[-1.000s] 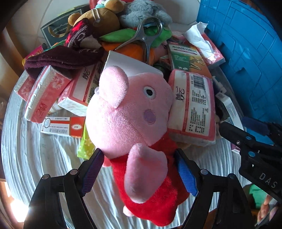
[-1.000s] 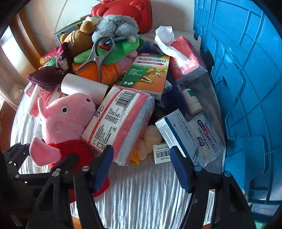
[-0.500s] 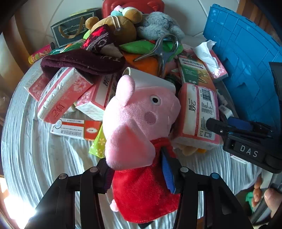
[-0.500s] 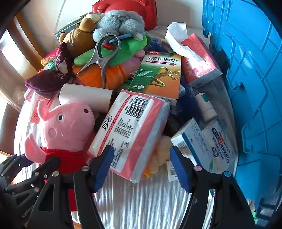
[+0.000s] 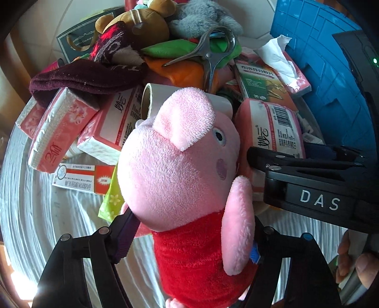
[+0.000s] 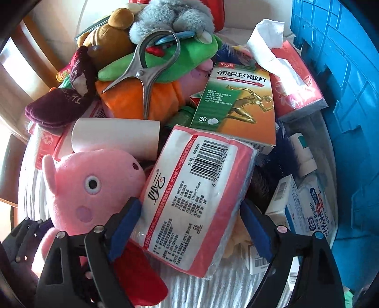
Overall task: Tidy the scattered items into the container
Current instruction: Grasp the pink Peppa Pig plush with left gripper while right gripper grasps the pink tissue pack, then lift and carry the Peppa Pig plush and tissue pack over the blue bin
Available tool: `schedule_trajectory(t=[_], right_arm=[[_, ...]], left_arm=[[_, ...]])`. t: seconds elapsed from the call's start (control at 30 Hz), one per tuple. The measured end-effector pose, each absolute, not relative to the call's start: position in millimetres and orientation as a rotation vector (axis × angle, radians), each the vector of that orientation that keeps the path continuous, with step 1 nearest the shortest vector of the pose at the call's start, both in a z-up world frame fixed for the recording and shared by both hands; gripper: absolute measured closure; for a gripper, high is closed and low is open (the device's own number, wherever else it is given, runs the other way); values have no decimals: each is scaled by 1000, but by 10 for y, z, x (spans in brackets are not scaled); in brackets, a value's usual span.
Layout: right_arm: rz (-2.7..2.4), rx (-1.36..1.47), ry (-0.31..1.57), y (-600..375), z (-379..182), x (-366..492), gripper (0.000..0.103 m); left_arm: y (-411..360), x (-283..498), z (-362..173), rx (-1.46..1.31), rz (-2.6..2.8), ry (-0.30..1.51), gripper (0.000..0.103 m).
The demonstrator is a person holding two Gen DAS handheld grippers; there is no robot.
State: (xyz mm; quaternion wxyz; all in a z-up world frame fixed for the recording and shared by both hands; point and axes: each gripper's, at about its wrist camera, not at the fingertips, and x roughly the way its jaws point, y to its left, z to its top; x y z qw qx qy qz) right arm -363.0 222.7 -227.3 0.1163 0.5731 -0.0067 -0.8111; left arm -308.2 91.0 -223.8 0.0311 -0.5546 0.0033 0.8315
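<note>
Stock as I read it from my two wrist views.

1. Left claw [image 5: 189, 239]: pinching the pink pig plush [image 5: 180, 161] across its red dress. Its jaws have just eased wider after a tighter squeeze, yet both pads look pressed into the fabric. The pig's head stands far of the pads, snout to the right.

2. Right claw [image 6: 189, 220]: spread, jaws just opened further, straddling the near end of a pink-wrapped tissue pack [image 6: 196, 196] with barcode facing up. Its left pad sits at the pack's edge; I cannot tell whether it touches. Its right pad stands just clear.

3. Blue crate [image 6: 343, 99]: the container, upright along the right edge of the pile, well right of the pig.

4. Bench [image 5: 47, 213]: white ribbed cloth, bare at near left.

5. Pile, far of both claws: green medicine box [image 6: 236, 99] resting on the tissue pack's far end; steel tongs [image 6: 146, 71] lying over green and orange plush; brown bear [image 6: 111, 35]; grey plush [image 6: 173, 16]; maroon sock [image 5: 83, 78]; white roll [image 6: 116, 135] just far of the pig's head; opened tissue pack [image 6: 293, 83] against the crate.

6. Near right: blue-and-white boxes [image 6: 305, 208] beside the crate wall.
</note>
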Motion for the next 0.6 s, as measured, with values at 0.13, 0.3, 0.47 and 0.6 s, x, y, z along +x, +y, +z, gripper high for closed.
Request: schedule_trajectory(t=[0.13, 0.3, 0.47, 0.6], right_arm=[[-2331, 1705, -30, 2322, -2307, -3567, 18], [-2355, 1691, 42, 2177, -2281, -3648, 17], [-2367, 1701, 70, 2100, -2395, -3744, 12], [-2397, 1664, 67, 2105, -2382, -3695, 18]], left_arm=[[864, -3075, -2249, -1725, 2573, 8, 28], [945, -3148, -2296, -1738, 2589, 41, 19], [904, -3166, -2339, -1727, 2591, -4, 21], [864, -3088, -2270, -1681, 2609, -32, 30]])
